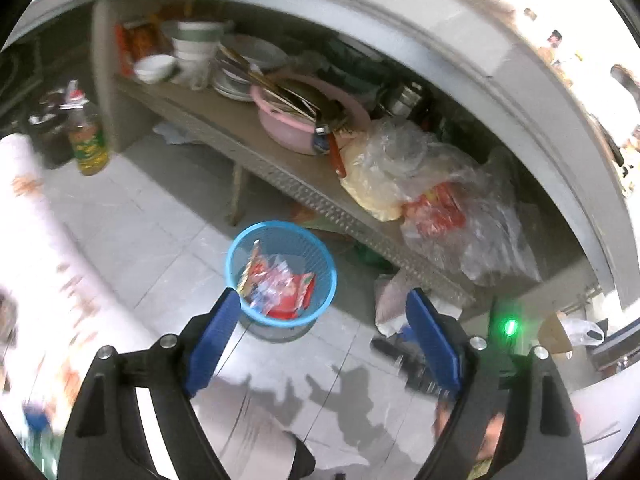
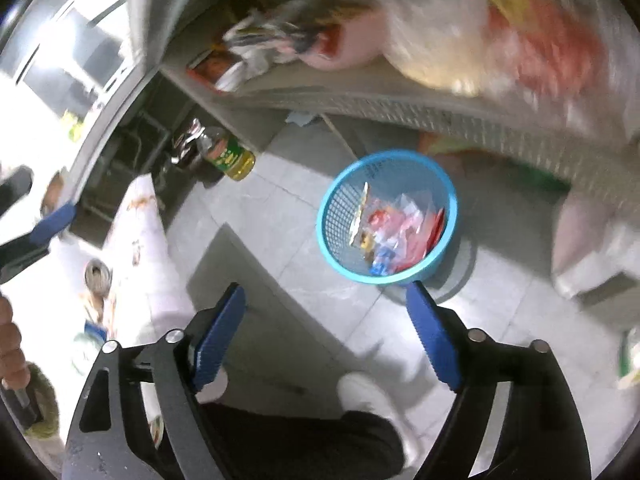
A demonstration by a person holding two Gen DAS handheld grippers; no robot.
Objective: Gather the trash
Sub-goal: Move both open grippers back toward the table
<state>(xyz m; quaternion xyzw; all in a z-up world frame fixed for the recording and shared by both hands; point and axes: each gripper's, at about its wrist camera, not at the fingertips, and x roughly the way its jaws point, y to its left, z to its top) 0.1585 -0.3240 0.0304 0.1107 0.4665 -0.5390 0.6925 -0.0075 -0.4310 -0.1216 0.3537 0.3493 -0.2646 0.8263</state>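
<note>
Blue fingers (image 1: 216,336) on black arms

- Pale tiled floor (image 1: 168,240), lit, with shadows.
- Grey counter (image 1: 460,40) over a low shelf (image 1: 224,128) crowded with dishes.
- Bright daylight at the upper edges.

Blue basket (image 1: 280,276) on tiled floor (image 1: 160,240)

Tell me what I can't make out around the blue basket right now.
- Basket bottom: both views, wrappers cover it.
- Bags on the shelf: right wrist view, motion blur.
- Floor under the shelf: left wrist view, shelf and shadow hide it.
</note>
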